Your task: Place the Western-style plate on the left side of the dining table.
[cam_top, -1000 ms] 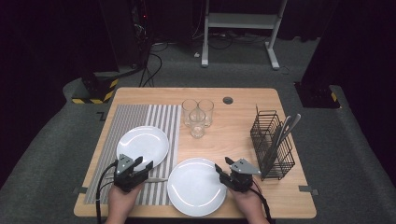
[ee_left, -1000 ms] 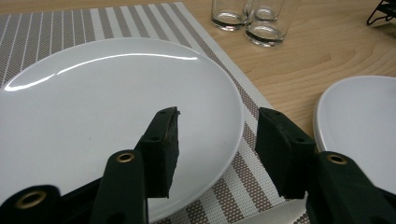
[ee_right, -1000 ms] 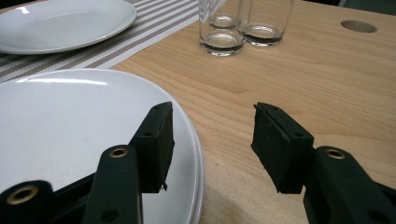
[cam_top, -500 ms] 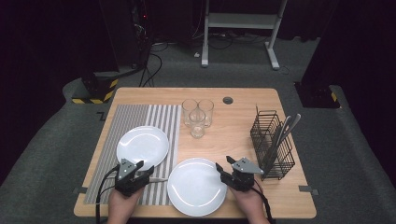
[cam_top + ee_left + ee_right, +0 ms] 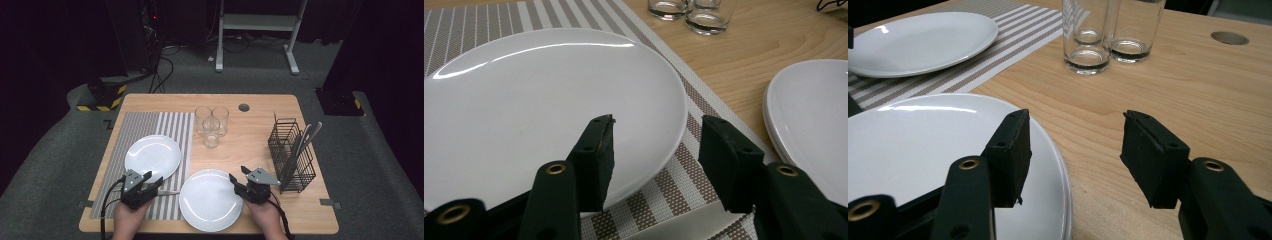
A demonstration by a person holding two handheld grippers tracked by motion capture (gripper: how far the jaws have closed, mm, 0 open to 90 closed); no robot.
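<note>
White glazed ceramic is what both grippers face: the left gripper (image 5: 148,179) sits at the lower left of the high view, by the near rim of the plate on the striped mat (image 5: 152,156), and the right gripper (image 5: 239,182) sits at the lower right, at the right rim of the plate on the bare table (image 5: 210,200). Both stand with jaws wide apart, gripping nothing. In the right gripper view its left pad overlaps the rim of the plate (image 5: 923,150); whether it touches I cannot tell. Such plates are likely stiff, fairly heavy, slick and breakable, so the thin raised rim is the place to pinch, squarely and deep. Against the earlier frames, nothing on the table (image 5: 250,140) has shifted and both hands sit where they were.
</note>
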